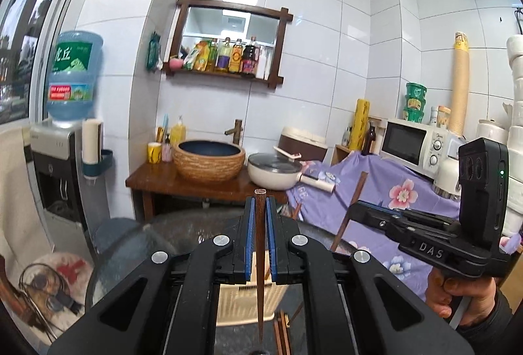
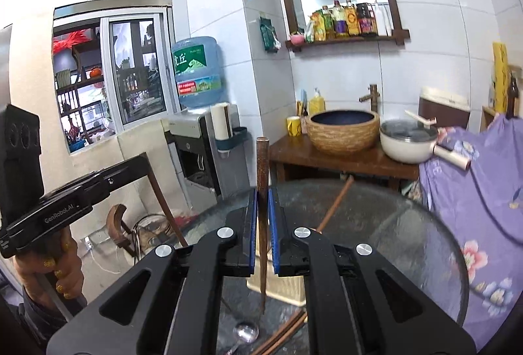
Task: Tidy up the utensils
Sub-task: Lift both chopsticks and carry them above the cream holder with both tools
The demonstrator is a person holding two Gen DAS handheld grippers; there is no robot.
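Your left claw [image 1: 260, 203] is pinching one dark wooden chopstick [image 1: 260, 257] between its blue pads [image 1: 250, 240]. The stick stands close to upright, its blunt end poking above the fingertips and its thin tip hanging well below them. Your right claw [image 2: 262, 208] has the same thing going on: pressed tight on a second chopstick [image 2: 262, 224], upright, thick end on top, point hanging down over the glass desk [image 2: 392, 224].

Under both claws there's a cream plastic basket [image 2: 281, 288] sitting on the desk. In the right view you can see a couple more chopsticks [image 2: 281, 335] lying flat on the glass just beside the basket, with a metal spoon [image 2: 245, 333] near them. Another chopstick [image 2: 333, 204] lies slanted further back on the desk.

From the left camera, your right hand [image 1: 457, 293] shows at the edge gripping its handle, its chopstick slanting up in front of the purple flowered cloth [image 1: 408, 198]. From the right camera, your left hand [image 2: 55, 270] is out at the left side.
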